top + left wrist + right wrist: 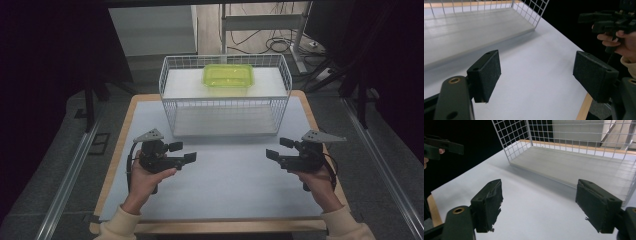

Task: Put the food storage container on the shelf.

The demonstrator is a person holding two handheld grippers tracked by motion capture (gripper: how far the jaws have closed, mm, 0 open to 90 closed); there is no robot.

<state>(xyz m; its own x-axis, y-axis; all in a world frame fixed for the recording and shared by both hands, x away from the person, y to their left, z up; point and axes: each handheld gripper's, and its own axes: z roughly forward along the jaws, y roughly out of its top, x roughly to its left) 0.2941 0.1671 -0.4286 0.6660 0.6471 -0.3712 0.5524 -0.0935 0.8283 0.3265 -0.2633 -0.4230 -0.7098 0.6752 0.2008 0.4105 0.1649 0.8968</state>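
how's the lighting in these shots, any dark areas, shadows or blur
High view: the white table top is evenly lit, the edges of the picture fall into near-black, and the wire basket casts a soft shadow toward the person. Left gripper view: black background at upper right; the left gripper pads look slightly soft. Right gripper view: black upper left; the right gripper is sharp enough to show frayed padding.

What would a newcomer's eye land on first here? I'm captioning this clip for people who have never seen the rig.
The bright green container on the upper shelf of the white wire rack, at the table's far middle. Then the two black grippers, left gripper and right gripper, held open above the bare white mat, facing each other.
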